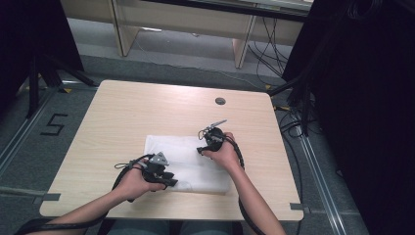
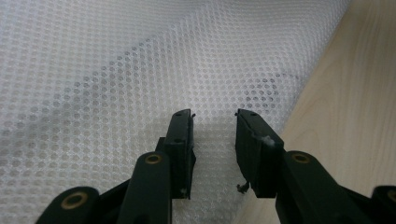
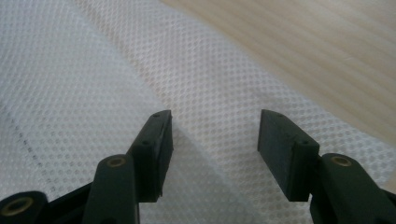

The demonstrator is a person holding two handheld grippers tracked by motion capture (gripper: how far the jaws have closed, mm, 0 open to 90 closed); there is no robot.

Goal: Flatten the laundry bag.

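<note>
cloth (image 1: 188,164): white mesh, laid flat on table (image 1: 122,117) near its front edge | left gripper (image 2: 214,122): held parted over cloth's edge, nothing clamped, contact perhaps | right gripper (image 3: 215,126): spread wide above cloth, nothing gripped

Left gripper (image 2: 214,122) over white dotted mesh fabric (image 2: 116,70), jaws parted, nothing clamped between. Fabric edge and bare wooden table (image 2: 355,93) beyond the right-hand jaw.

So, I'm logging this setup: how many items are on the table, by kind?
White mesh cloth: 1
Handheld grippers, left gripper and right gripper, both with open jaws: 2
Round grommet in the table: 1
Total: 4
</note>
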